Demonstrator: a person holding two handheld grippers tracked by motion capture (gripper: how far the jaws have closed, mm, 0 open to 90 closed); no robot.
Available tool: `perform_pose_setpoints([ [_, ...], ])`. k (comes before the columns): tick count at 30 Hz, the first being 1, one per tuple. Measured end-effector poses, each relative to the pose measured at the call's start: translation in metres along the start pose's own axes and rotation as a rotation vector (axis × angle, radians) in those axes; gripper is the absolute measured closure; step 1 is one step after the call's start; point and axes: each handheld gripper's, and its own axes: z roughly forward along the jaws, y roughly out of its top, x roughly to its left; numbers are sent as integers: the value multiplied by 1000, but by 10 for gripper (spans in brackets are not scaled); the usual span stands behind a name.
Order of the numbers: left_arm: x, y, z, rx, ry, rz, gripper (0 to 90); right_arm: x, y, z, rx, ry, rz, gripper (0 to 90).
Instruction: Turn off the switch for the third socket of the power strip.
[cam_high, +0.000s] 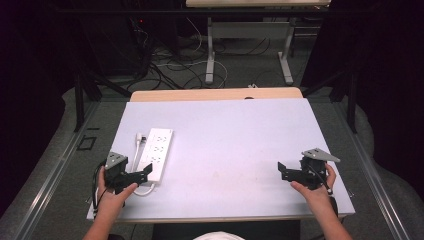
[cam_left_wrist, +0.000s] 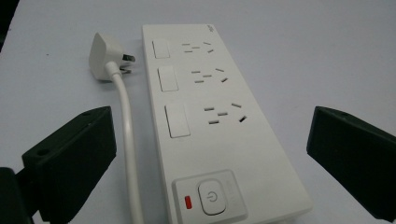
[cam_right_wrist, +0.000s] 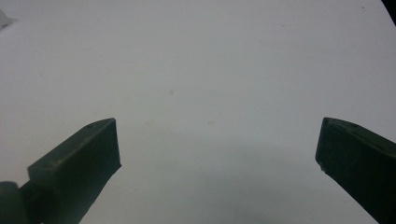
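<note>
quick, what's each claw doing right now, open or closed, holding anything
Left claw: open, holding nothing, jaws spread either side of the white power strip.
Right claw: open, holding nothing, over the bare table.

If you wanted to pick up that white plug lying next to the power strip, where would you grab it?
Probably by the plug body's broad flat sides, coming from above with the left gripper, whose fingers are open nearby. The prongs point toward the power strip and the cord leaves the near end, so the two side faces look the freest.
</note>
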Motion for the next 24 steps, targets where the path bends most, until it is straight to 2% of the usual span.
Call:
perform_pose_setpoints([
  [1, 0, 0, -1, 3, -1, 5, 15, 3, -3, -4, 12, 18, -8, 0],
  [4, -3, 0, 0, 4, -5, 10, 15, 6, -8, -8, 13, 8, -27, 0],
  [8, -6, -2, -2, 13, -8, 27, 19, 9, -15, -12, 8, 24, -26, 0],
  [11, -7, 0, -4, 5, -6, 18, 25, 9, -18, -11, -5, 27, -14, 0],
  [13, -8, 1, -5, -4, -5, 21, 26, 9, -18, -12, 3, 32, -24, 0],
  [16, -9, 2, -6, -16, -4, 12, 31, 10, -18, -12, -23, 21, -34, 0],
  [21, -10, 7, -8, -21, -3, -1, 32, 9, -17, -12, -15, 20, -38, 0],
  [24, -12, 12, -9, -14, 2, 8, 35, 8, -18, -11, -17, 36, -19, 0],
])
